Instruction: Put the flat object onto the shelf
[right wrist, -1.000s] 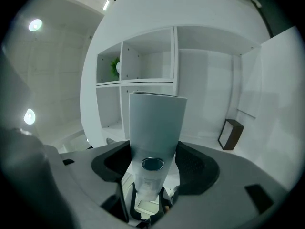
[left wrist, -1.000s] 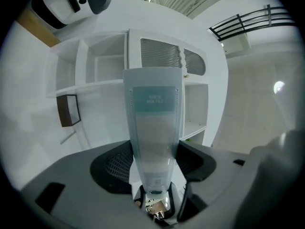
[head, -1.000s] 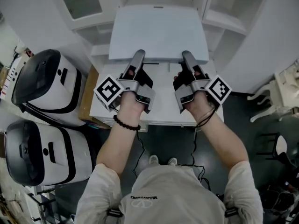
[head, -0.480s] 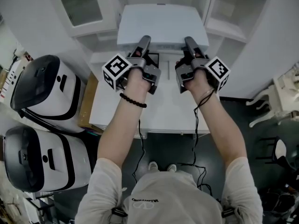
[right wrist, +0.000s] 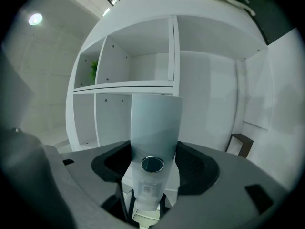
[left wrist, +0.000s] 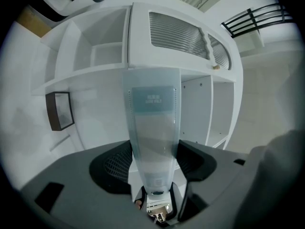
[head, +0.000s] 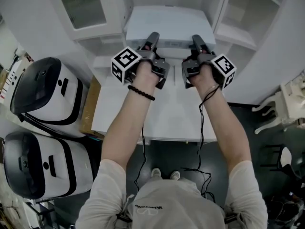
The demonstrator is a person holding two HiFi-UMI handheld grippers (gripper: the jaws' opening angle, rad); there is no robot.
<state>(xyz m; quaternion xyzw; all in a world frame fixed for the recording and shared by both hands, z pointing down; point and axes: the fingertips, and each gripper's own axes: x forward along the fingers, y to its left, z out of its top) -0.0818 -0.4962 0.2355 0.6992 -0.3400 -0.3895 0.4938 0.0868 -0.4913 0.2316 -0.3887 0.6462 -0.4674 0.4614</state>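
A white tabletop (head: 169, 120) is set against white shelving (head: 238, 30); dark floor (head: 259, 128) is seen beside a white chair (head: 291, 95).

A white table (head: 167, 113) fills the middle of the head view. On its top lies a small dark brown frame (left wrist: 59, 109), seen at the left of the left gripper view. Along the frame's top, behind the table, stands a white shelf unit (head: 238, 18) with open compartments. A cardboard box (head: 89, 104) stands just beside the table's left edge, over the dark floor (head: 257, 128)
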